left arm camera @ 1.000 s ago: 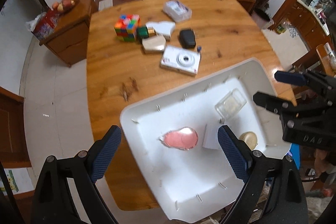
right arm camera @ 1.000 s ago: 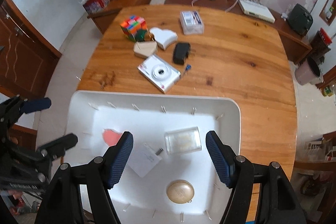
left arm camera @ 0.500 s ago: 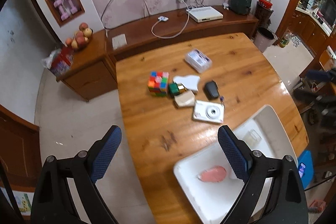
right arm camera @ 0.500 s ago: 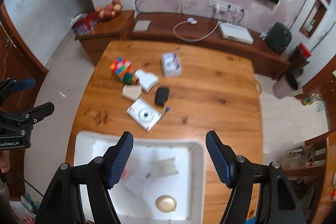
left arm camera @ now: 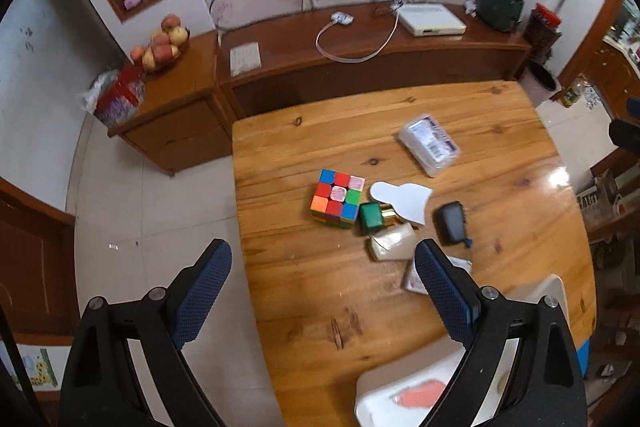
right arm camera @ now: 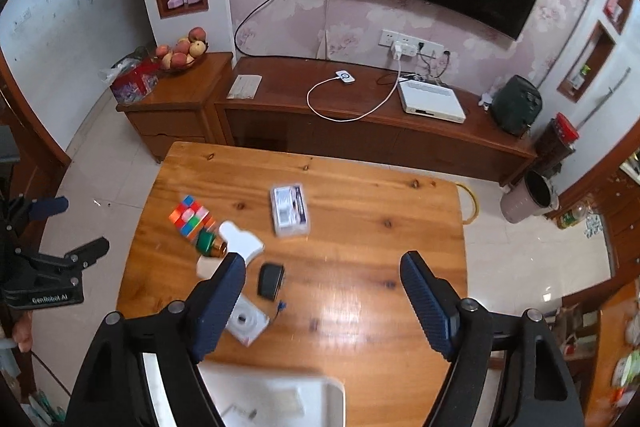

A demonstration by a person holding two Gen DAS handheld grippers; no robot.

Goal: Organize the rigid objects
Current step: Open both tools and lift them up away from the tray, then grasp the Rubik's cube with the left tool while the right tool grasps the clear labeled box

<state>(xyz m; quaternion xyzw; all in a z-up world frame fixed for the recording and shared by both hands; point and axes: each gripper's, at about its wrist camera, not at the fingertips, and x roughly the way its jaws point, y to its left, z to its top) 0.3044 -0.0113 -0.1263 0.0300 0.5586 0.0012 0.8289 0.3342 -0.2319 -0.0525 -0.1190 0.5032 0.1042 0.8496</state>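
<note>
Both grippers point(left arm camera: 322, 291) point(right arm camera: 322, 303) rose; cube point(left arm camera: 338, 198) beyond.

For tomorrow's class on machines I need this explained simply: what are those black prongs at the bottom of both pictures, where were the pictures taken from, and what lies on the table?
No robot: a person holds a two-finger gripper in each hand, each with a camera looking along its fingers. One picture is from the left gripper, the other from the right gripper. Both stand open and hold nothing; the right one's jaws have just been opening. On the table lie a puzzle cube, a clear box, a black pouch, a camera and a white tray.
</note>
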